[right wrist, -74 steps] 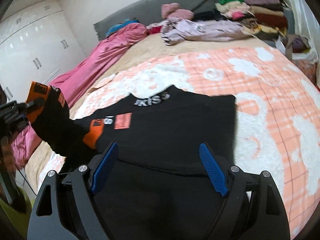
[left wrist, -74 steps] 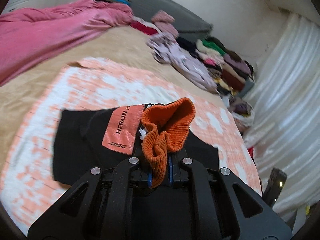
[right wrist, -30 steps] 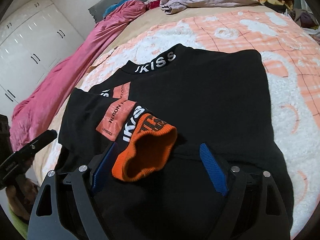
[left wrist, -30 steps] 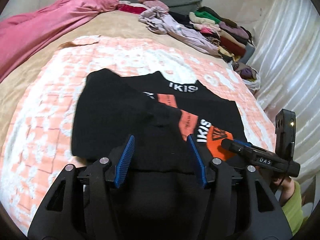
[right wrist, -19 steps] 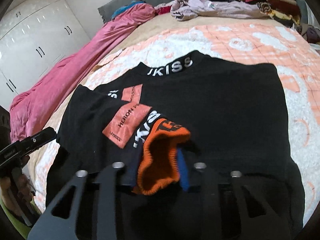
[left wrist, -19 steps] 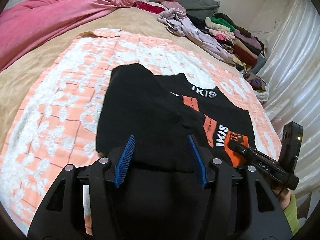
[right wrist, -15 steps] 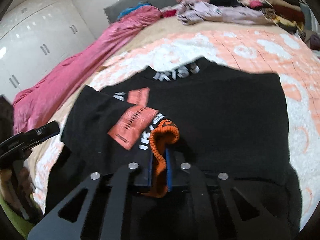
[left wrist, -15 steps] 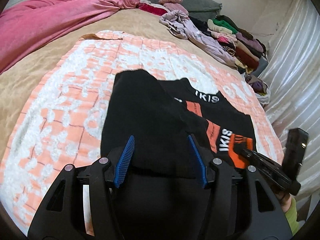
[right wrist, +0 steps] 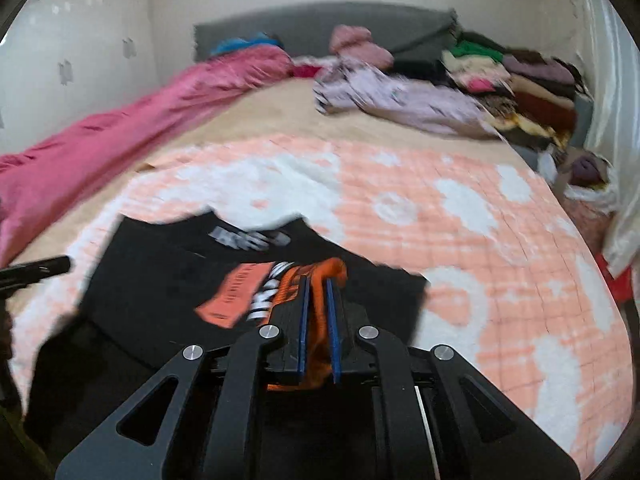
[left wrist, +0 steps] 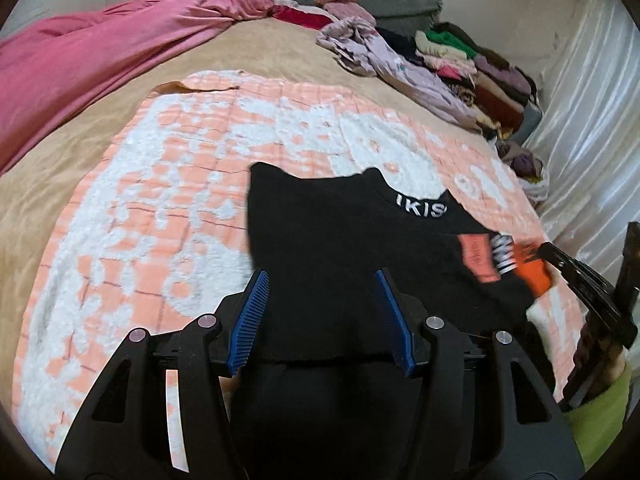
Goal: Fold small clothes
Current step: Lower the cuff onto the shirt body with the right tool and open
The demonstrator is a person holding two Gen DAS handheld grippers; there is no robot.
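A black sweater (left wrist: 332, 248) with white collar lettering lies on the peach-and-white blanket (left wrist: 160, 184). Its sleeve ends in an orange ribbed cuff (right wrist: 316, 276). My right gripper (right wrist: 317, 300) is shut on that cuff and holds the sleeve over the sweater's body (right wrist: 160, 280). In the left wrist view the cuff (left wrist: 534, 274) and the right gripper (left wrist: 560, 260) show at the right. My left gripper (left wrist: 322, 304) is open and empty, just above the sweater's near hem.
A pink duvet (left wrist: 100, 48) lies along the far left of the bed. A heap of stacked clothes (left wrist: 460, 64) sits at the far right by the grey headboard (right wrist: 320, 24). A white curtain (left wrist: 592, 120) hangs on the right.
My left gripper let go of the orange cuff and drew back open. My right gripper closed on the cuff and is pulling the sleeve to the right across the sweater.
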